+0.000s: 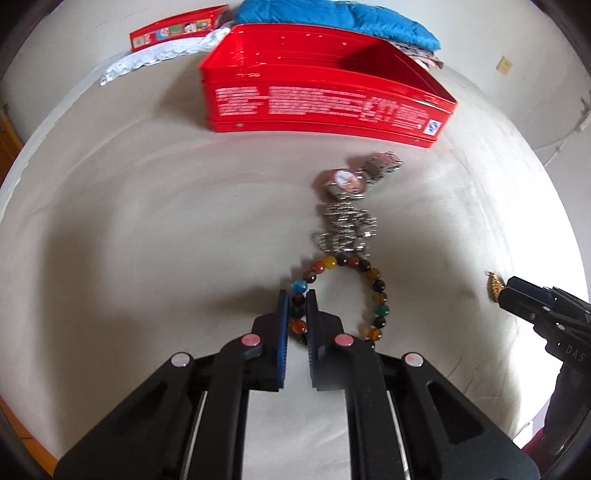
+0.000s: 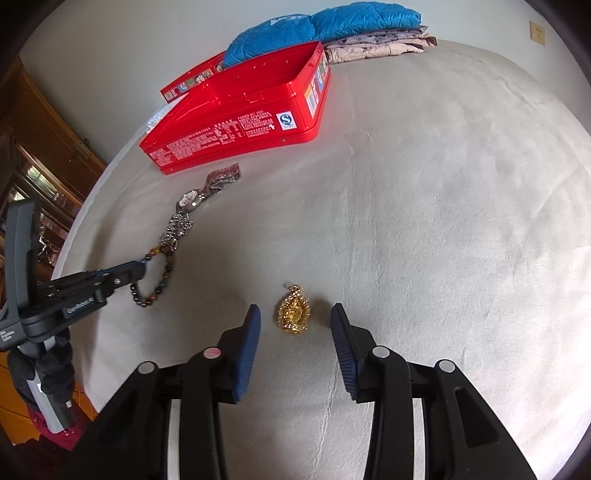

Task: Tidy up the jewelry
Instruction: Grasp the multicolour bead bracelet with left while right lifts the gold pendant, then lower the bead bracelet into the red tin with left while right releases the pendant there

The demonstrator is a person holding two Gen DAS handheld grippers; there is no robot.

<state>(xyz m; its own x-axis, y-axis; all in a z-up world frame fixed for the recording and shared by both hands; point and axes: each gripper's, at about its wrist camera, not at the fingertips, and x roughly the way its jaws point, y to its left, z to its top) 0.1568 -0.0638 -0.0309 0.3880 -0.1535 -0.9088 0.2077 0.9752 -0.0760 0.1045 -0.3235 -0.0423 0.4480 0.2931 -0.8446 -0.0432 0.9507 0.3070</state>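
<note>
Left gripper [image 1: 297, 295] has nearly shut on the bead bracelet [image 1: 369, 291], well short of the red box [image 1: 314, 92]. Right gripper [image 2: 295, 314], wide open and empty, straddles the gold pendant [image 2: 293, 314]; better close low, squarely across it.

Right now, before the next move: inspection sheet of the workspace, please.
Surface: cream cloth, lightly wrinkled.
Job's things: bead bracelet, silver chain and watch lie in a line toward the open red tin; gold pendant lies apart.
Clutter: tin lid, white lace, folded blue quilt and patterned fabric behind the tin.
Grippers: left gripper closed on the bracelet's beads; right gripper open, fingers either side of the pendant, not touching.
Cables: white cord along the wall.
Surroundings: wooden cabinet, wall socket.
</note>
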